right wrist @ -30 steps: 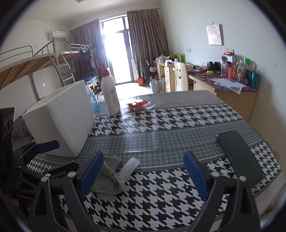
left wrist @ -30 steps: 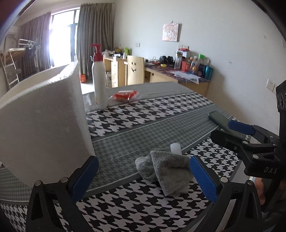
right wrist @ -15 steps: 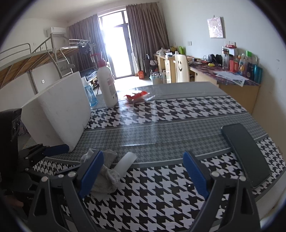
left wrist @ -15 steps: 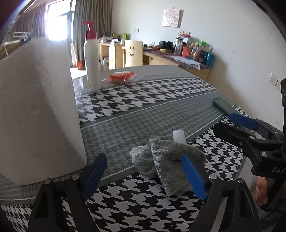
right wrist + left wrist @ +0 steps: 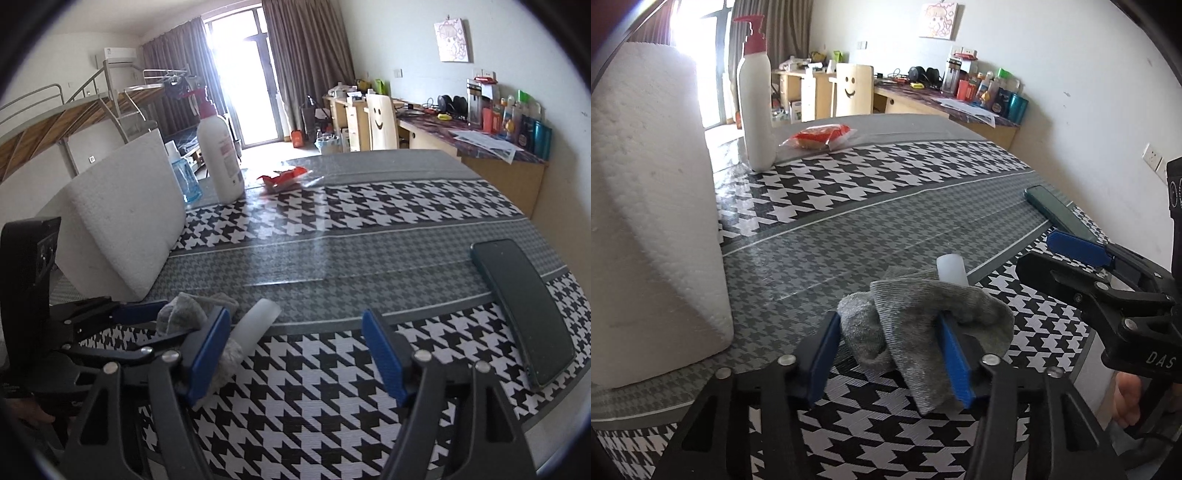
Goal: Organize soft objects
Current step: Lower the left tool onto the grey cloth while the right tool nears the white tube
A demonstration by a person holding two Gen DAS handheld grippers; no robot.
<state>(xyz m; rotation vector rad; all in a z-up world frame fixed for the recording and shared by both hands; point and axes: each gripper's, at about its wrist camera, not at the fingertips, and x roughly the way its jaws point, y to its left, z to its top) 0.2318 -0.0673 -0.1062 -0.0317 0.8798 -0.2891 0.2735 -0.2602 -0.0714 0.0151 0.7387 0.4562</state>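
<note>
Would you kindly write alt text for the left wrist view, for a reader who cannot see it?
The left gripper is closing its blue-padded jaws around a crumpled grey sock on a houndstooth tablecloth. A white foam block stands at left, a pump bottle behind, and the right gripper at right.

A: How is the left gripper (image 5: 890, 354) set?
B: Angled down toward the tabletop, jaws closing around a bunched cloth; whether the blue pads (image 5: 955, 356) press it yet is hard to judge.
A: And the right gripper (image 5: 295, 354)?
B: Also tilted down, jaws closing, nothing between them.
</note>
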